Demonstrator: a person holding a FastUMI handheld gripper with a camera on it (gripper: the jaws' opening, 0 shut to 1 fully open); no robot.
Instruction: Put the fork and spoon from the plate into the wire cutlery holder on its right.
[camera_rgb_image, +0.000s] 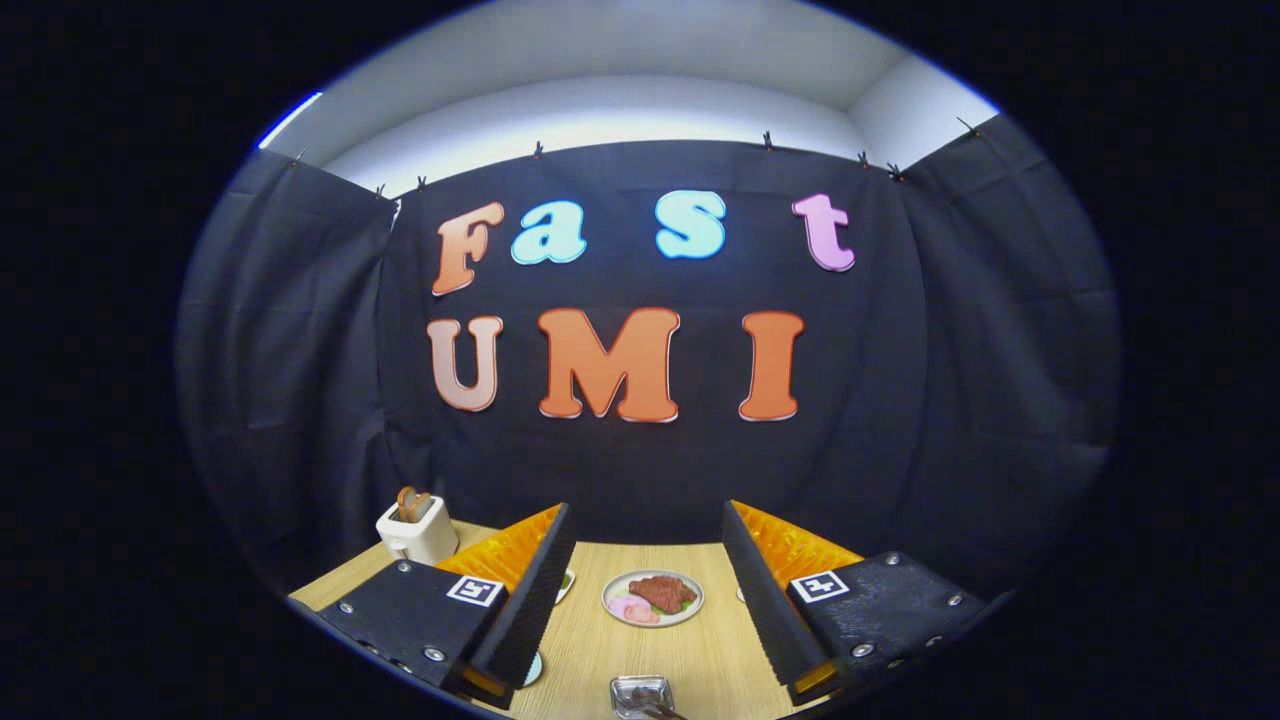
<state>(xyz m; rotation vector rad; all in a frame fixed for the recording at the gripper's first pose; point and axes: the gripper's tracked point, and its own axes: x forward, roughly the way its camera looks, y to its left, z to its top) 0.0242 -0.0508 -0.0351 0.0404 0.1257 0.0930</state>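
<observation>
Gripper: my two-finger gripper with black ridged pads and orange backs is spread wide, nothing between the fingers; it hangs above the pale wooden table and looks mostly at the booth wall.
Task things: I cannot make out the fork, the spoon or the wire cutlery holder from here. A small square metal tray lies on the table between the fingers, close in, with something dark and thin across it that may be a handle; I cannot tell.
Other things: a round white plate with brown and pink play food sits beyond the tray, between the fingers; a white toaster with brown slices stands beyond the left finger.
Handling, my judgement: cutlery is usually light, stiff and slick, so I expect it to slide under the pads.
Where to hold, my judgement: I would take each piece across mid-handle, near its balance, so it hangs steady for dropping into the holder.
Writing: the fingers carry square black-and-white marker tags; no brand or readable label on the tableware.
</observation>
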